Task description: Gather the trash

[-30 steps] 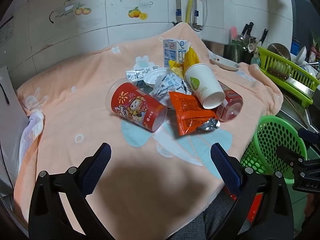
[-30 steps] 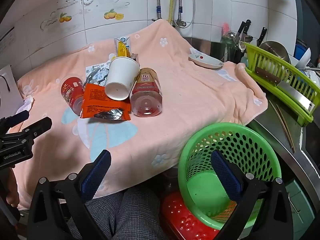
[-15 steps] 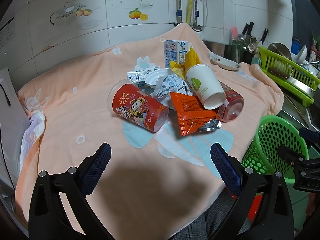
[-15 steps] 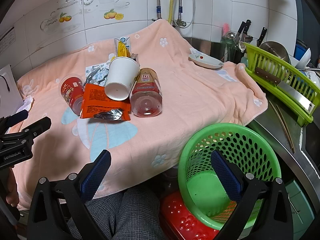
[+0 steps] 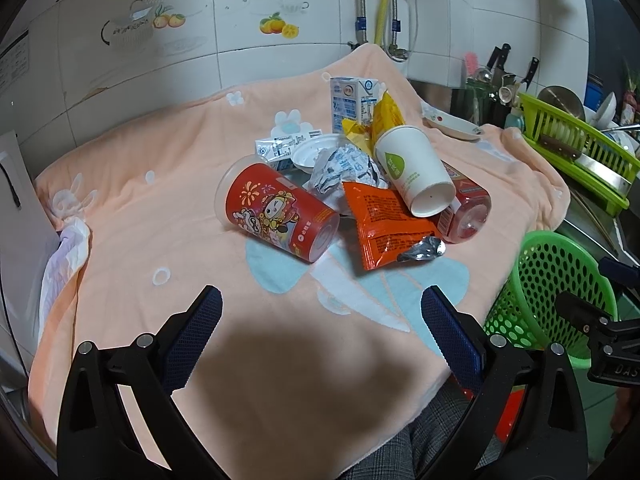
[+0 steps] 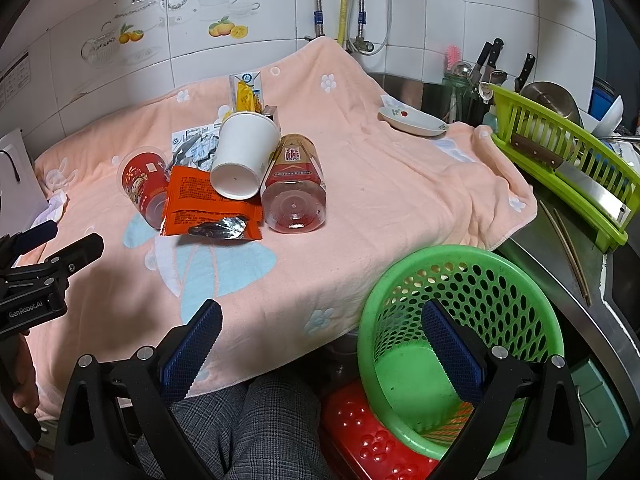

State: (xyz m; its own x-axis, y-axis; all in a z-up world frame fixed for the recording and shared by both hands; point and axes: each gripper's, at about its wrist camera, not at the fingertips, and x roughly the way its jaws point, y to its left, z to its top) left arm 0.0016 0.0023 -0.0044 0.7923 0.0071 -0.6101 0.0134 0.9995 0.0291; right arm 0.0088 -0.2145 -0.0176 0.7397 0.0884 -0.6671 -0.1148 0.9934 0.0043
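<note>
The trash lies in one heap on the peach towel (image 5: 168, 208), ahead of both tongs and touched by neither. Straight ahead of the left gripper (image 5: 320, 320) a red printed cup (image 5: 276, 212) lies on its side, mouth turned away. To its right sits an orange snack packet (image 5: 384, 224) with a torn foil corner, and a white paper cup (image 5: 416, 176) rests tilted across it, bottom toward the camera. Beyond that cup a red drink bottle (image 6: 294, 184) lies with its base toward the tongs. Behind these are crumpled white wrappers (image 5: 344, 168), a yellow wrapper (image 5: 380, 120) and a small milk carton (image 5: 352, 100), which looks upright, though the heap hides its foot.

The left gripper hangs over bare towel short of the heap, its fingers spread wide and holding nothing. The right gripper (image 6: 322, 340) is also spread and empty, off the towel's near edge; its right finger (image 6: 452, 348) stands in front of the green perforated basket (image 6: 472, 276), which sits below the edge on a red stool (image 6: 368, 440). Checked trouser fabric (image 6: 256, 420) shows below. Further right, a small dish (image 6: 412, 122) rests on the towel and a green dish rack (image 6: 568, 152) stands by the sink.
</note>
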